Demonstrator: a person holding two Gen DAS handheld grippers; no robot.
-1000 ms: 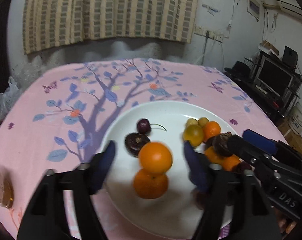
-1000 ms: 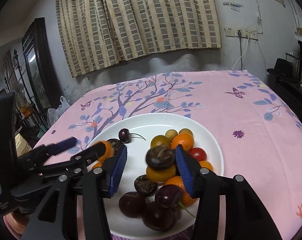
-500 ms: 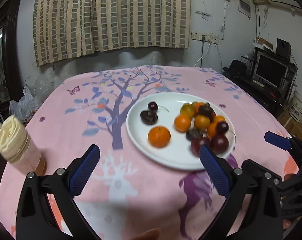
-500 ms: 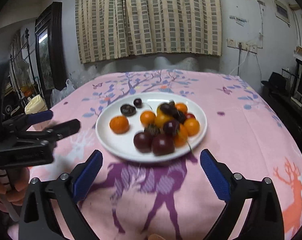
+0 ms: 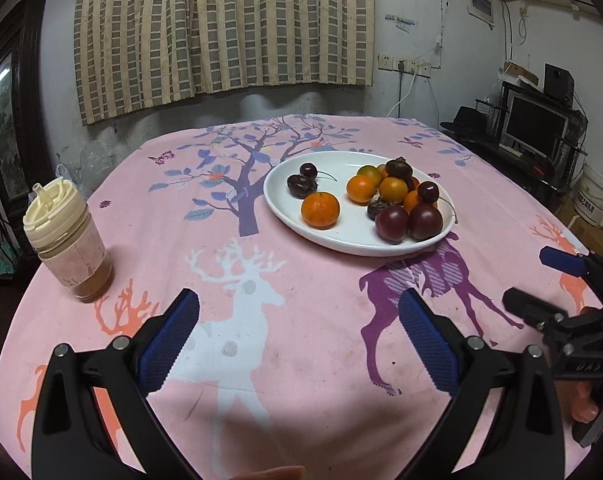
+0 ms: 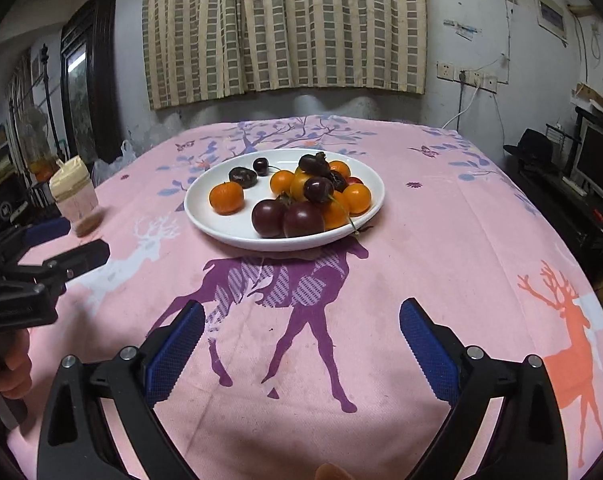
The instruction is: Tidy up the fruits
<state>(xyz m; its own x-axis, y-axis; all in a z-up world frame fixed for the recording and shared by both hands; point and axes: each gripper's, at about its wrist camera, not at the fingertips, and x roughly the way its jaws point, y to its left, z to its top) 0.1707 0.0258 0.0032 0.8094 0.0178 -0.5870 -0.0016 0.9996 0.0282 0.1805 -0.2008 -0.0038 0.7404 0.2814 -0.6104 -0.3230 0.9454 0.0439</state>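
A white plate [image 5: 279, 204] [image 6: 205, 222] sits mid-table with fruit on it. One orange [image 5: 320, 210] [image 6: 226, 197] lies alone at its near left, a dark fruit [image 5: 301, 185] and a cherry [image 5: 307, 169] behind it. Several oranges, plums and cherries are piled on the plate's right side [image 5: 397, 200] [image 6: 313, 196]. My left gripper [image 5: 299, 334] hangs open over the bare cloth, well short of the plate. My right gripper [image 6: 301, 336] is open too, nothing between its blue pads, also back from the plate.
A lidded jar [image 5: 67, 240] [image 6: 75, 200] stands on the table's left side. The pink patterned tablecloth [image 5: 261, 320] covers the round table. Shelves with a monitor [image 5: 535, 124] stand off to the right, and a curtain hangs behind.
Both grippers have opened wide and pulled back from the plate toward the near table edge. The fruit they were around now lies on the plate.
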